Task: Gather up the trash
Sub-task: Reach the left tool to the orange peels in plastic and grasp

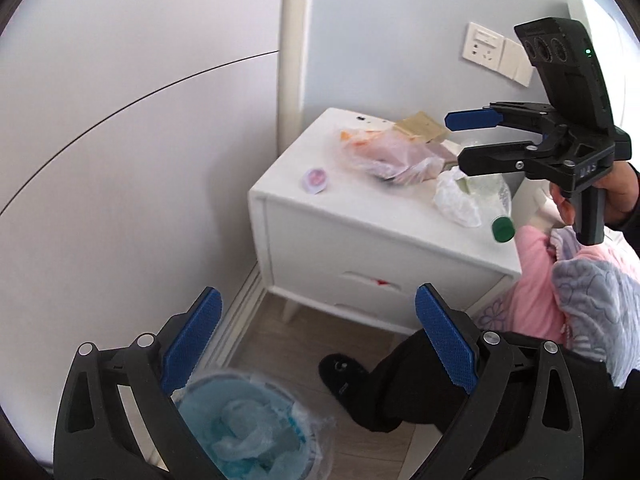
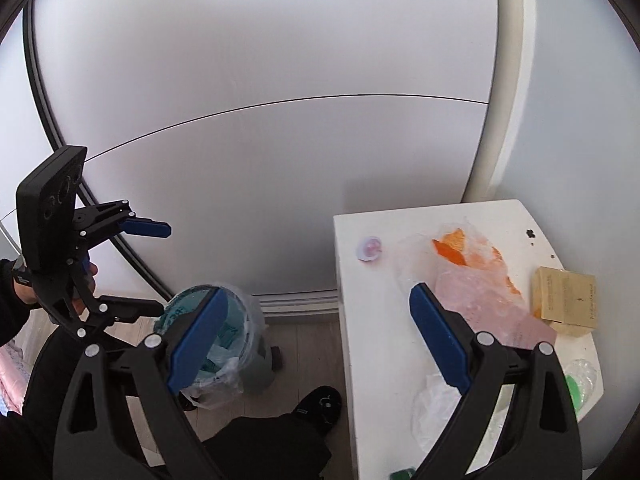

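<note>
From the left wrist view, the left gripper [image 1: 318,340] hangs with its fingers spread wide and empty above the lined bin [image 1: 248,428] on the floor. On the white table [image 1: 360,216] lie a pink-and-orange plastic bag [image 1: 392,152], a crumpled white bag [image 1: 456,200], a green-capped bottle [image 1: 500,216] and a small pink lid [image 1: 315,180].

From the right wrist view, the right gripper [image 2: 316,336] is also wide open, holding nothing, over the table's edge, with a cardboard box [image 2: 564,300] beyond.
</note>
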A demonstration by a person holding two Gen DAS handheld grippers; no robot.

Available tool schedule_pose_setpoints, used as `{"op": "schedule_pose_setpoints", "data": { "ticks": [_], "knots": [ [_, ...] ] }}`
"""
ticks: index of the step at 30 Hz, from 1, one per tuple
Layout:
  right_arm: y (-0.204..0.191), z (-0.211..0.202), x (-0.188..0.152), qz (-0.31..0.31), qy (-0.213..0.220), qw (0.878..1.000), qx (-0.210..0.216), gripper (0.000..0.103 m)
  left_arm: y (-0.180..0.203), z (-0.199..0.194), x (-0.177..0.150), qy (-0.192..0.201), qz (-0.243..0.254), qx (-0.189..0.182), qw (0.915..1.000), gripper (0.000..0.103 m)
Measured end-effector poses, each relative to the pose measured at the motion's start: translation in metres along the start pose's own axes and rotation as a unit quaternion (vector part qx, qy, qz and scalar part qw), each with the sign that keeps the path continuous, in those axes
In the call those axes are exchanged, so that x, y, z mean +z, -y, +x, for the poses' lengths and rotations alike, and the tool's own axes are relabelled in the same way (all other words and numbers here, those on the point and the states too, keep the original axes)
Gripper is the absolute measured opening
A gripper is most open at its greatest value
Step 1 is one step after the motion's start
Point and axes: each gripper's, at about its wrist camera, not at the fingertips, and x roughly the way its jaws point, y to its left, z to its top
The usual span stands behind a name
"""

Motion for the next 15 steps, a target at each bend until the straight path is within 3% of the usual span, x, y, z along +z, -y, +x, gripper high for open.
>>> {"op": "schedule_pose_setpoints", "data": {
  "ticks": [7,15],
  "knots": [
    [0.050,-0.025,-0.003,0.030,-0.006,0.999,-0.032,0.089,0.024,0.021,0.041,0.002,0.030,-0.022,0.9993,0.095],
    [0.107,-0.022,-0.008,0.064,-0.029,0.998,-0.001,0.089,0.039,0.056,0.088,-0.006,0.054,-0.043,0.9976,0.095]
  ]
}}
